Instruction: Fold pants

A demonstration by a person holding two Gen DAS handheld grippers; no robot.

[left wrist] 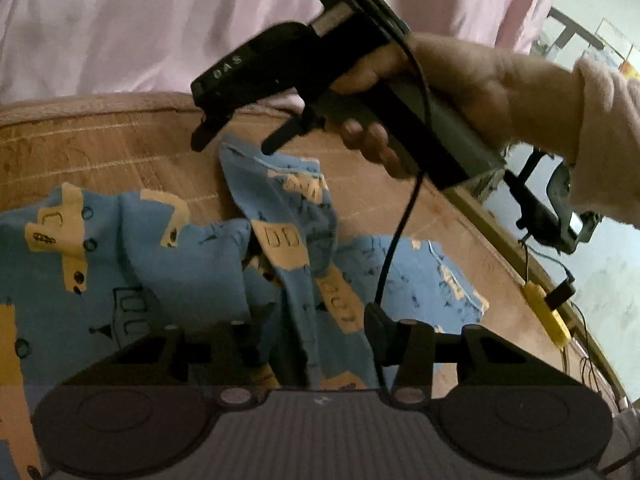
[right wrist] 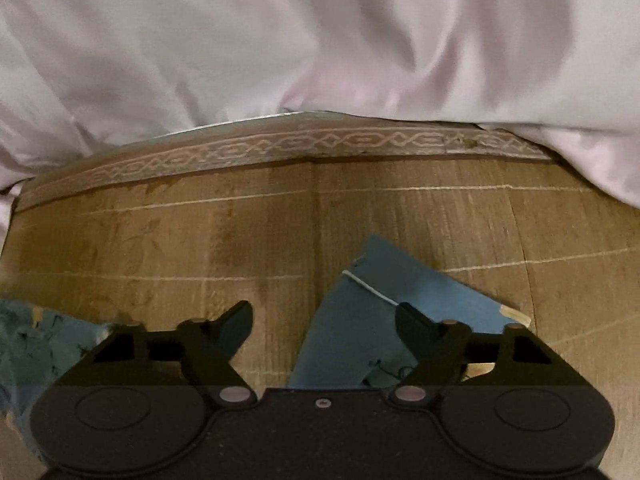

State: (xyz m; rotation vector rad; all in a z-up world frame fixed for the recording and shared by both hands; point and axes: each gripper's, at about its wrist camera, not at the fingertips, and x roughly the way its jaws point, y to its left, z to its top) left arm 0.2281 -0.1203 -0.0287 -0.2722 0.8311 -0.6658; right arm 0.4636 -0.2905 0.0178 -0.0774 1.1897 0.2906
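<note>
Blue pants with yellow vehicle prints lie crumpled on the wooden table. At the bottom of the left wrist view, my left gripper is shut on a bunched fold of the pants, which rises in a ridge toward the far edge. Its fingertips are partly hidden by cloth. A hand holds my right gripper open just above the far hem of that ridge, one fingertip touching the cloth. In the right wrist view, my right gripper is open over a blue corner of the pants, gripping nothing.
A person in a pale pink garment stands against the table's carved far edge. A yellow object with black cables sits at the table's right edge. A black cable hangs from the right gripper across the pants.
</note>
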